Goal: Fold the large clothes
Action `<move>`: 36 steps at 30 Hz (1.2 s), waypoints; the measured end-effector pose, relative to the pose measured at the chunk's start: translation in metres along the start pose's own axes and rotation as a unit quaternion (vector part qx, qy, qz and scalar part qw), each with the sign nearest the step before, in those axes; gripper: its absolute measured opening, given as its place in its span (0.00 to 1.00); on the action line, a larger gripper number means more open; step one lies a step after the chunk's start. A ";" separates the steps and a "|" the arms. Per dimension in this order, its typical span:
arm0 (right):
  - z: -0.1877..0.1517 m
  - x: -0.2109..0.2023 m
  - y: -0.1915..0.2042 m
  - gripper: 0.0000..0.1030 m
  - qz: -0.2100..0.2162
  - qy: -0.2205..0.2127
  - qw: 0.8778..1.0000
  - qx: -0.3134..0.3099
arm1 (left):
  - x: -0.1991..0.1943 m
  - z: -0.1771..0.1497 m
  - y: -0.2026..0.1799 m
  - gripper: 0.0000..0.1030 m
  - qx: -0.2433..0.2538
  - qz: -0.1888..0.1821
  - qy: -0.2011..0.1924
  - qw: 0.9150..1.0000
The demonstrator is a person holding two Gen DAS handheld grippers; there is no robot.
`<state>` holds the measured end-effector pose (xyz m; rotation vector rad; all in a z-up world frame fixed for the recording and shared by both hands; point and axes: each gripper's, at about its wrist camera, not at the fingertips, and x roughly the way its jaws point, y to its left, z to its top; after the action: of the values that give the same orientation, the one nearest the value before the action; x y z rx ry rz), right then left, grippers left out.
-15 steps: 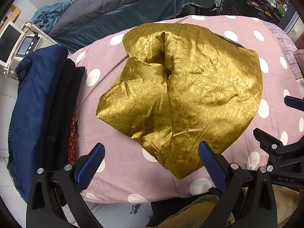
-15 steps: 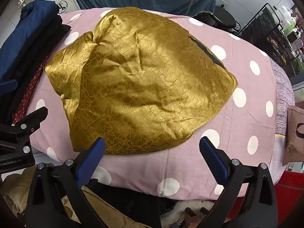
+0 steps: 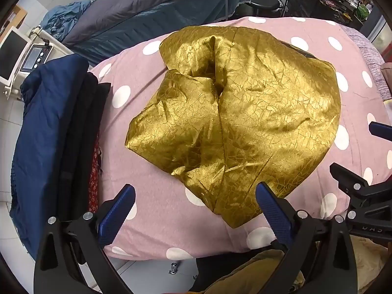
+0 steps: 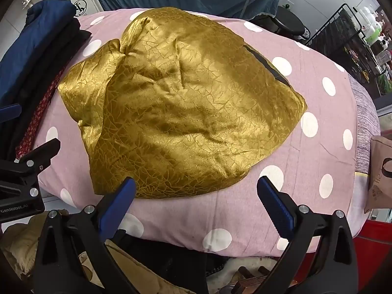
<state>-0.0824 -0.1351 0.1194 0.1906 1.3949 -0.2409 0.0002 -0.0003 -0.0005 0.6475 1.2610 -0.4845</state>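
One gold garment (image 3: 240, 112), shiny with a crackle pattern, lies bunched and part-folded on the middle of the bed, a deep crease running down it in the left wrist view and a dark strip showing at its far right edge (image 4: 267, 66). Two grippers hang above the near edge of the bed: the left gripper (image 3: 196, 210) with its blue-padded jaws spread wide and nothing between them, its right pad over the garment's near tip in the picture, whether touching cannot be told; the right gripper (image 4: 196, 205) likewise spread wide and empty, above the garment's near hem. One stack of folded dark clothes (image 3: 56, 132) sits at the left side of the bed: a navy piece, black pieces, and one red patterned piece (image 3: 94, 176) at the bottom edge. One bed cover (image 3: 152, 196), pink with white dots, with a strip of grey knit cloth (image 4: 365, 120) at its right end. One brown paper bag (image 4: 379, 171) at the right, just beside the bed. Room: a second bed (image 3: 152, 7) beyond, with dark teal and grey covers; one black round stool (image 3: 264, 0); one black wire rack (image 4: 352, 36) with bottles at the far right; one white machine with a screen (image 3: 31, 58) at the far left; pale tiled floor (image 3: 7, 132).
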 end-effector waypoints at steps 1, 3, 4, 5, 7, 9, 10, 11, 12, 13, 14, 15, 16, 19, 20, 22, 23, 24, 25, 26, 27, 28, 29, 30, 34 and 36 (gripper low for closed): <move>0.000 0.000 0.000 0.95 0.000 0.000 1.000 -0.001 | 0.000 0.000 0.000 0.94 0.000 0.000 0.000 1.000; 0.000 0.000 0.001 0.95 -0.001 0.001 1.000 -0.002 | 0.000 0.000 0.000 0.94 0.000 0.000 0.001 1.000; 0.000 0.001 0.001 0.95 -0.001 0.002 1.000 -0.002 | 0.001 -0.001 0.001 0.94 -0.001 0.000 0.000 1.000; 0.000 0.001 0.001 0.95 0.000 0.003 1.000 -0.002 | 0.002 -0.009 0.005 0.94 -0.001 0.000 0.000 1.000; 0.000 0.001 0.002 0.95 0.000 0.004 1.000 -0.002 | 0.006 -0.009 0.004 0.94 0.000 0.001 0.001 1.000; 0.001 0.001 0.003 0.95 0.000 0.005 1.000 -0.003 | 0.005 -0.009 0.004 0.94 0.001 0.001 0.001 1.000; 0.001 0.001 0.003 0.95 0.000 0.005 1.000 -0.003 | 0.005 -0.010 0.005 0.94 0.000 0.000 0.001 1.000; 0.001 0.002 0.003 0.95 0.000 0.005 1.000 -0.003 | 0.005 -0.012 0.005 0.94 0.000 0.001 0.001 1.000; 0.001 0.002 0.003 0.95 0.000 0.005 1.000 -0.003 | 0.006 -0.010 0.005 0.94 0.000 0.001 0.002 1.000; 0.001 0.002 0.003 0.95 0.000 0.005 1.000 -0.003 | 0.006 -0.009 0.004 0.94 0.000 0.002 0.002 1.000; 0.001 0.002 0.003 0.95 0.000 0.005 1.000 -0.003 | 0.006 -0.011 0.005 0.94 0.000 0.001 0.001 1.000; 0.001 0.002 0.003 0.95 0.000 0.005 1.000 -0.003 | 0.006 -0.011 0.005 0.94 0.000 0.002 0.002 1.000; 0.001 0.002 0.003 0.95 0.000 0.005 1.000 -0.003 | 0.006 -0.011 0.005 0.94 0.000 0.003 0.003 1.000; 0.001 0.002 0.003 0.95 0.000 0.005 1.000 -0.003 | 0.005 -0.008 0.005 0.94 0.002 0.005 0.006 1.000; 0.001 0.002 0.003 0.95 0.000 0.006 1.000 -0.003 | 0.005 -0.008 0.005 0.94 0.002 0.005 0.006 1.000; 0.001 0.002 0.003 0.95 0.000 0.005 1.000 -0.003 | 0.005 -0.008 0.005 0.94 0.002 0.006 0.006 1.000; 0.001 0.002 0.004 0.95 0.000 0.005 1.000 -0.003 | 0.005 -0.008 0.005 0.94 0.002 0.006 0.007 1.000; 0.001 0.002 0.004 0.95 0.000 0.005 1.000 -0.003 | 0.005 -0.008 0.005 0.94 0.002 0.006 0.006 1.000; 0.001 0.002 0.003 0.95 0.000 0.005 1.000 -0.003 | 0.005 -0.008 0.005 0.94 0.002 0.006 0.006 1.000; 0.001 0.003 0.004 0.95 0.000 0.005 1.000 -0.003 | 0.005 -0.008 0.005 0.94 0.002 0.006 0.006 1.000; 0.001 0.002 0.003 0.95 0.000 0.005 1.000 -0.003 | 0.005 -0.007 0.005 0.94 0.002 0.006 0.006 1.000; 0.001 0.003 0.004 0.95 0.000 0.005 1.000 -0.003 | 0.005 -0.008 0.005 0.94 0.002 0.006 0.006 1.000; 0.001 0.003 0.004 0.95 0.000 0.006 1.000 -0.003 | 0.005 -0.007 0.005 0.94 0.002 0.006 0.007 1.000; 0.001 0.003 0.004 0.95 0.000 0.006 1.000 -0.003 | 0.005 -0.007 0.005 0.94 0.002 0.006 0.007 1.000; 0.000 0.004 0.005 0.95 0.000 0.006 1.000 -0.003 | 0.005 -0.008 0.006 0.94 0.002 0.005 0.007 1.000; -0.001 0.004 0.005 0.95 0.000 0.006 1.000 -0.003 | 0.005 -0.008 0.006 0.94 0.002 0.005 0.007 1.000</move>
<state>-0.0810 -0.1299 0.1154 0.1870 1.4079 -0.2361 -0.0005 0.0097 -0.0061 0.6618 1.2702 -0.4753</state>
